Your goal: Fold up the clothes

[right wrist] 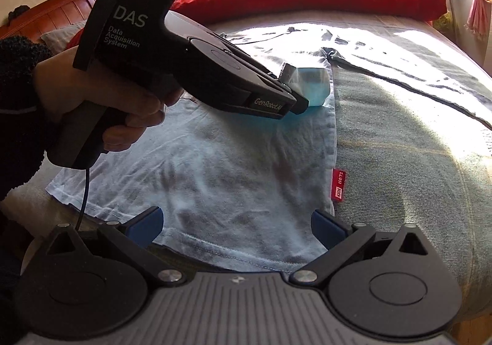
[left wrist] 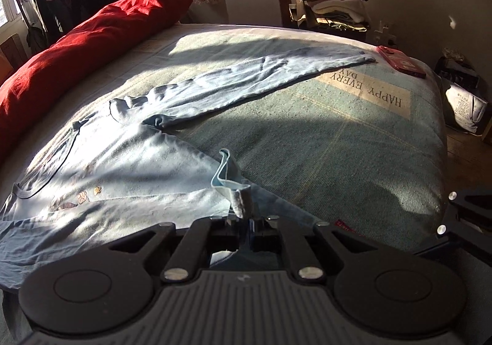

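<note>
A light blue long-sleeved shirt (left wrist: 129, 173) lies spread on the bed, one sleeve (left wrist: 261, 74) stretched toward the far right. My left gripper (left wrist: 243, 206) is shut on the shirt's side edge and lifts a small fold of it. In the right wrist view the same shirt (right wrist: 215, 166) lies flat with its hem toward me, and the left gripper (right wrist: 310, 87) pinches its right edge. My right gripper (right wrist: 236, 225) is open over the hem, its blue fingers (right wrist: 147, 222) on either side of the cloth, holding nothing.
The bed has a green-grey cover (left wrist: 323, 142) with a "HAPPY EVERY DAY" panel. A red quilt (left wrist: 77, 47) lies along the far side. A red phone (left wrist: 399, 60) sits near the bed corner. Folded clothes (left wrist: 338, 4) and hanging garments stand beyond the bed.
</note>
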A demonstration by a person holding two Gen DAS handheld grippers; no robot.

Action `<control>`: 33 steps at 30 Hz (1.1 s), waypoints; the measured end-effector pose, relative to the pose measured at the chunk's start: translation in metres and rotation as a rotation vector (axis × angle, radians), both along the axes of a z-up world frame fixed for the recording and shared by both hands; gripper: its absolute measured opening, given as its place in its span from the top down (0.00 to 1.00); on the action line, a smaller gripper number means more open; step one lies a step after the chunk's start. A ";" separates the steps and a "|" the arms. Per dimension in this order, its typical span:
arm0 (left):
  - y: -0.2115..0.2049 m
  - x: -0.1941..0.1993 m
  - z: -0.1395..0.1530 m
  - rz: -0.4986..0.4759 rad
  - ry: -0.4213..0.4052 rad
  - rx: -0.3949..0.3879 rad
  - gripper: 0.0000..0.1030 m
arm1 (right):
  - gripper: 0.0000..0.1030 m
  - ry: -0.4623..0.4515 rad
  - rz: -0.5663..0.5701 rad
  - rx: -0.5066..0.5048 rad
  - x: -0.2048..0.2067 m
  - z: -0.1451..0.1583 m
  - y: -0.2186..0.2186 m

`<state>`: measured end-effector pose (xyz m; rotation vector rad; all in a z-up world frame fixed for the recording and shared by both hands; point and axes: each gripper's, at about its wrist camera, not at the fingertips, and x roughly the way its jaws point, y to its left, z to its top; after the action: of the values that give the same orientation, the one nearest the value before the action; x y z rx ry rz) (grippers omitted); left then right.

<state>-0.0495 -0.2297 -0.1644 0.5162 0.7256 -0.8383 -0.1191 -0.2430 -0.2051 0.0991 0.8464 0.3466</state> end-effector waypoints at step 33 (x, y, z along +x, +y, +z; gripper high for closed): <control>0.252 0.091 -0.017 0.648 -0.154 -0.069 0.51 | 0.00 -0.048 0.055 -0.127 0.042 0.031 0.040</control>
<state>0.0417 0.0227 -0.1817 0.2507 0.6623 -0.2136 -0.0774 -0.2032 -0.1738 -0.0506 0.8229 0.3443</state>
